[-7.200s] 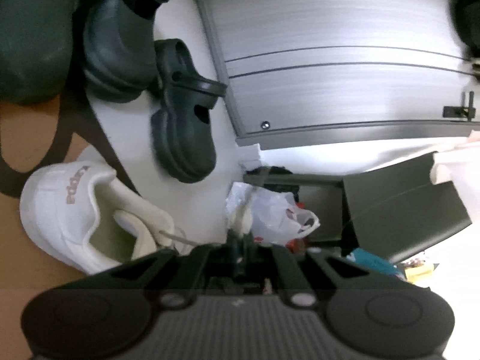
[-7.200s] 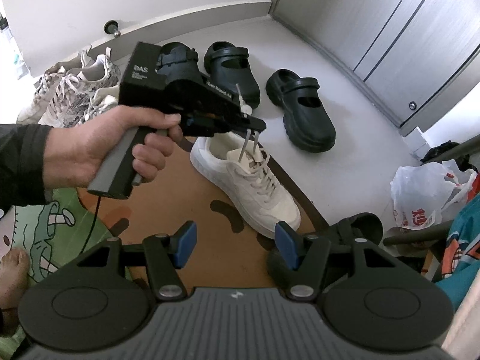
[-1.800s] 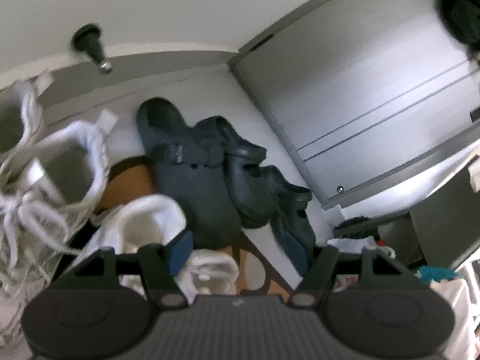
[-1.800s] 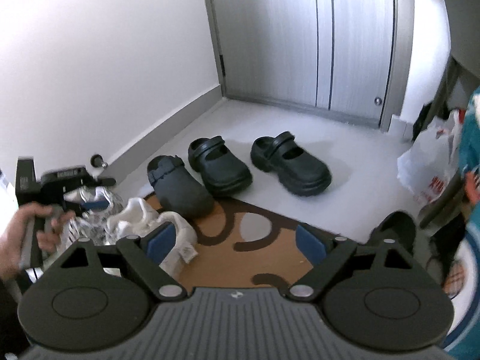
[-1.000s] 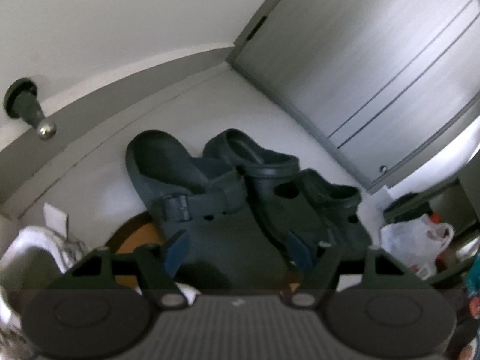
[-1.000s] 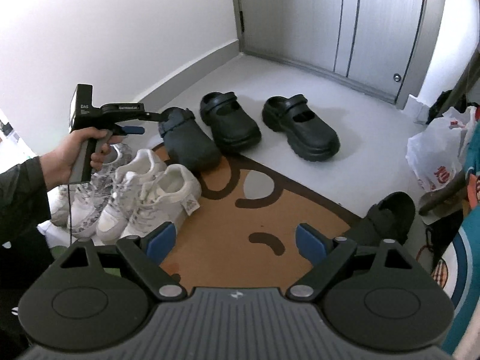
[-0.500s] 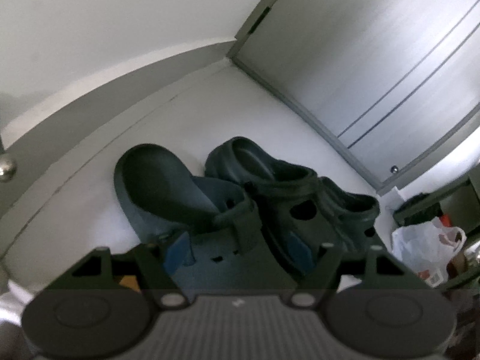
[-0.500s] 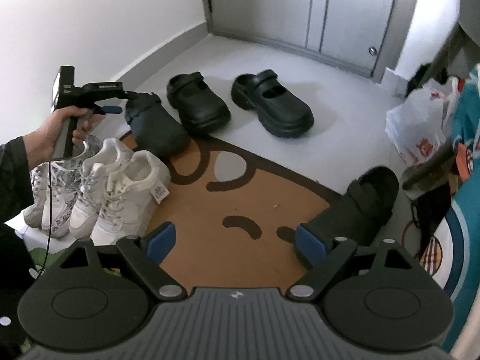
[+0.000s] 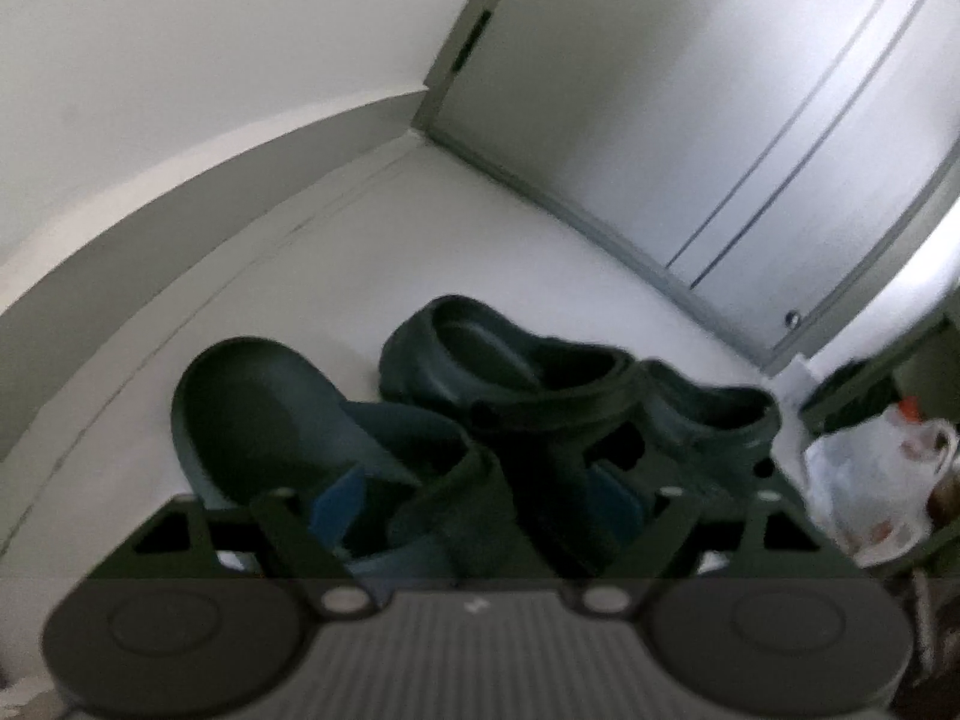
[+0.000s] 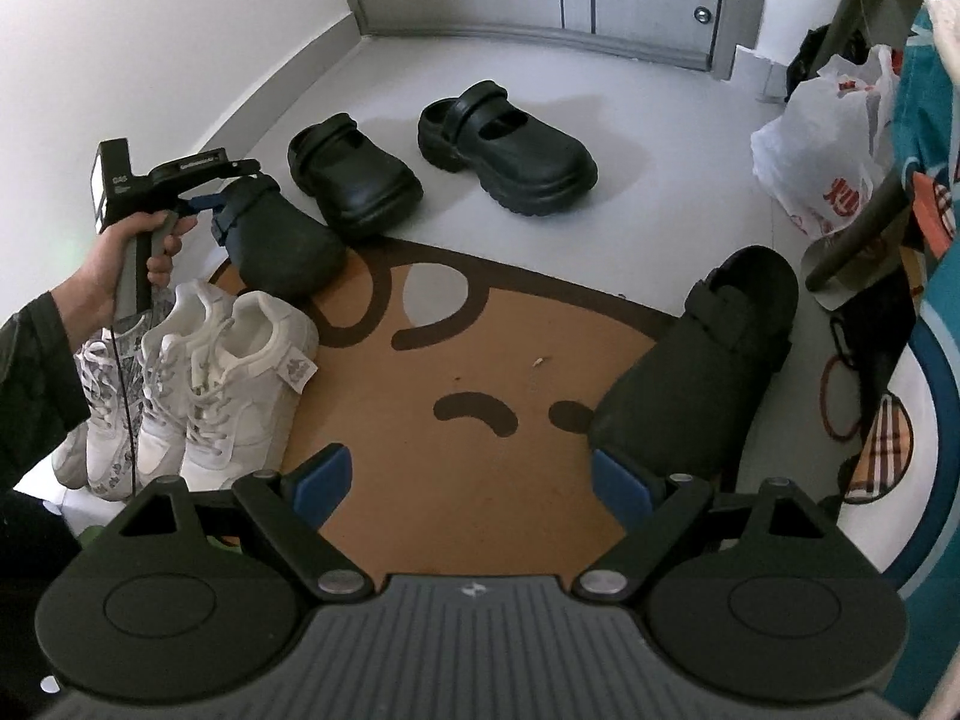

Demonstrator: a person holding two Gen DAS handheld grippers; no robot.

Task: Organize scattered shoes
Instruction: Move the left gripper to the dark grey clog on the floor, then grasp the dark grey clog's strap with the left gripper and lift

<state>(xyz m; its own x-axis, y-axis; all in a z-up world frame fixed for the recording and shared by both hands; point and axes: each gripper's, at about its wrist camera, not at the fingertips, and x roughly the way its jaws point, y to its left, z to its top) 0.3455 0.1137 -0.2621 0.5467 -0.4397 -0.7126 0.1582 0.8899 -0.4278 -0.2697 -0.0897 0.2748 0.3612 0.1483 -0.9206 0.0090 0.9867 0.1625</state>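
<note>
Sneakers (image 10: 198,372) rowed left of mat (image 10: 456,372); left gripper (image 10: 219,207), jaws spread, seemingly straddles a clog (image 10: 282,234); its mate (image 10: 702,366) lies right; right gripper (image 10: 468,486) spread, holding nothing.

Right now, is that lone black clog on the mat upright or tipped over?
Upright. The lone black clog rests sole-down on the brown mat, its strap and upper facing up.
</note>
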